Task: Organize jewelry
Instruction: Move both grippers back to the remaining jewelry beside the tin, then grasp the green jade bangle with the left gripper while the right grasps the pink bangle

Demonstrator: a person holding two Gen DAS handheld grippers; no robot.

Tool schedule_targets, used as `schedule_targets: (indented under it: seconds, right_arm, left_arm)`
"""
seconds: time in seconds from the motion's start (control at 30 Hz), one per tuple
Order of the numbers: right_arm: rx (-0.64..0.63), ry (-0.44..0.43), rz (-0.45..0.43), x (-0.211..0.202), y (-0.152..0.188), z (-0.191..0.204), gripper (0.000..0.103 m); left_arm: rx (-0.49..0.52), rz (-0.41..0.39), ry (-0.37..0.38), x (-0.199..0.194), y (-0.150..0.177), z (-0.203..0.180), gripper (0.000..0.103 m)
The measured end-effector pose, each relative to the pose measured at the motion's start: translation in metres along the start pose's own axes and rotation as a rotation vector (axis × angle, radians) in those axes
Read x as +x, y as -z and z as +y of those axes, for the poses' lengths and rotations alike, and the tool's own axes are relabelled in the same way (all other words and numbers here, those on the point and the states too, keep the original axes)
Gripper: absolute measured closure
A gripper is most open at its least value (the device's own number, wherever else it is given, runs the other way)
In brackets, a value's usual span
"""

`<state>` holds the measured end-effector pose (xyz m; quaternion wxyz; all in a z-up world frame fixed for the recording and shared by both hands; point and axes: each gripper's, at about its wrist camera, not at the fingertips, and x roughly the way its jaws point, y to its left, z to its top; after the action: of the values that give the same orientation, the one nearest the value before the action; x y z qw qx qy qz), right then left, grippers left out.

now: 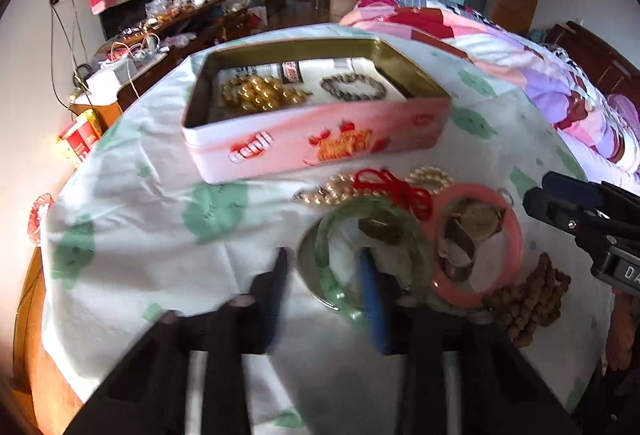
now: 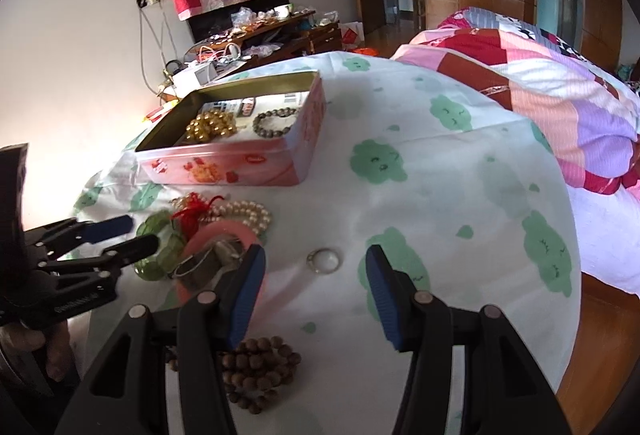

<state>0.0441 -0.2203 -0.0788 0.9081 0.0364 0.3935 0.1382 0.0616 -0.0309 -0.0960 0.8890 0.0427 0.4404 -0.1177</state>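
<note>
Wooden bead bracelet (image 2: 256,367) lies nearest, below the right gripper (image 2: 316,291), whose jaws stand open and empty. Just beyond its tips, a small metal ring (image 2: 325,260) rests alone on the green-patterned cloth (image 2: 440,195).

To the left, the left gripper (image 1: 324,271) is over the jewelry pile, jaws apart and holding nothing. Its blue pad sits inside the green bangle (image 1: 412,231) and its other finger outside, so the near rim lies between them. Blur hides whether the pad already touches the rim.

Step in hand, as judged: take the green bangle.
- Centre the rim between the pads before closing; a glassy bangle is likely to slip from an edge grip.
- Lift straight up. The pink bangle (image 1: 476,191) touches it on the right, and the red cord (image 1: 396,191) and pearl strand (image 1: 428,175) lie just behind; a sideways drag may snag them.
- Keep the right gripper clear, or use it to steady the pink bangle.

Beyond the pile stands the open pink tin (image 1: 320,139), already holding gold beads (image 1: 260,93) and a dark bead bracelet (image 1: 354,87). Free floor remains at its right end.
</note>
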Motion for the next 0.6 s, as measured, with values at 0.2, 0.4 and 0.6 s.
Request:
schedule_targets:
  seconds: [0.2, 0.4, 0.6]
  right_arm:
    - [-0.029, -0.026, 0.012, 0.006, 0.008, 0.011, 0.048]
    - [-0.034, -0.043, 0.024, 0.011, 0.011, 0.013, 0.053]
    - [-0.056, -0.074, 0.059, 0.018, 0.014, 0.02, 0.072]
  left_arm:
    - [-0.023, -0.034, 0.053, -0.012, -0.002, 0.006, 0.098]
    - [-0.02, -0.123, 0.056, -0.036, -0.009, 0.007, 0.098]
    - [-0.045, -0.123, 0.028, -0.033, -0.012, 0.019, 0.098]
